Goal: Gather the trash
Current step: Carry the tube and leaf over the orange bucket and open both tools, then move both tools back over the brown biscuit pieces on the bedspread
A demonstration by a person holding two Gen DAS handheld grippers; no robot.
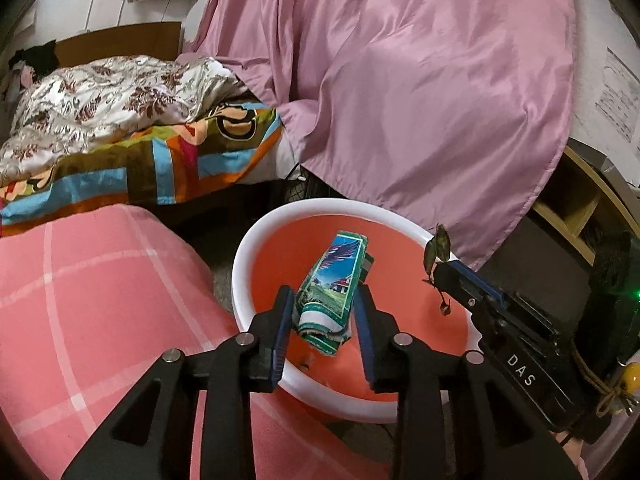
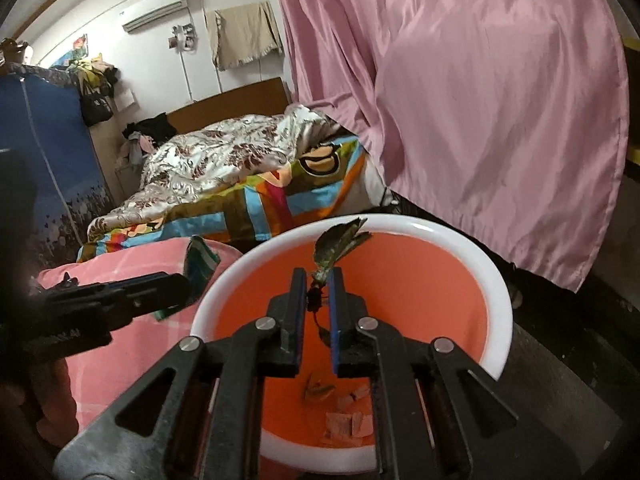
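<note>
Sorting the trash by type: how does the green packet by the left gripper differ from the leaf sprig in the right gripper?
The packet is a flattened printed carton, green with a picture; the sprig is dried plant matter, dark leaves on a thin stem. The packet is far bulkier than the slim sprig. The packet nearly fills the gap of the left gripper; the sprig leaves the right gripper much spare room. Both hang over the orange basin.

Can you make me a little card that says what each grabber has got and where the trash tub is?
Tub: orange tub with a white rim, below both grippers
Left gripper: green picture packet between its fingers, over the tub, gap on one side
Right gripper: leafy sprig between its fingers, over the tub; grip unclear
Already inside: small scraps
Beside tub: pink checked cloth
</note>
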